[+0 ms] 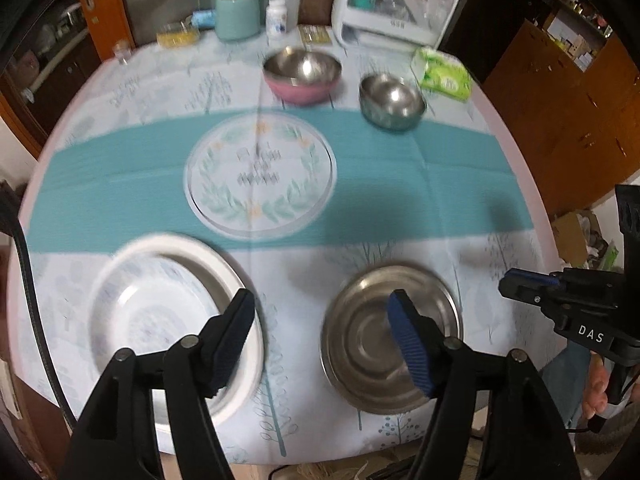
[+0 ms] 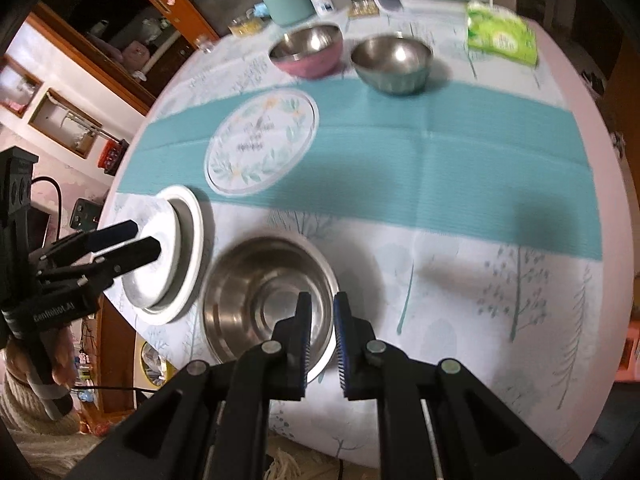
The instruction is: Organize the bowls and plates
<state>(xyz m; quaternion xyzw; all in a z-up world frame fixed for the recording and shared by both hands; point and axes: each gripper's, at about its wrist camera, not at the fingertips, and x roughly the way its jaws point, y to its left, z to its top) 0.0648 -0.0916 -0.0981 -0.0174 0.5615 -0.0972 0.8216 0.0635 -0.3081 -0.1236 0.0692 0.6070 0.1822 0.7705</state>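
1. We are holding the left hand-held gripper [image 1: 320, 344] with its jaws spread wide, hovering above the near edge of the desk [image 1: 400, 200] between the white plates [image 1: 160, 320] and the steel plate [image 1: 384, 336], gripping nothing.
2. We are seeing two white plates stacked at the near left, the smaller one resting inside the larger.
3. We are holding the right hand-held gripper [image 2: 322, 344] over the steel plate's near rim, its jaws nearly pressed together with a narrow gap, pinching nothing.
4. We are seeing the pink bowl [image 1: 302, 76] and the steel bowl [image 1: 392, 100] side by side at the far edge, close but apart.
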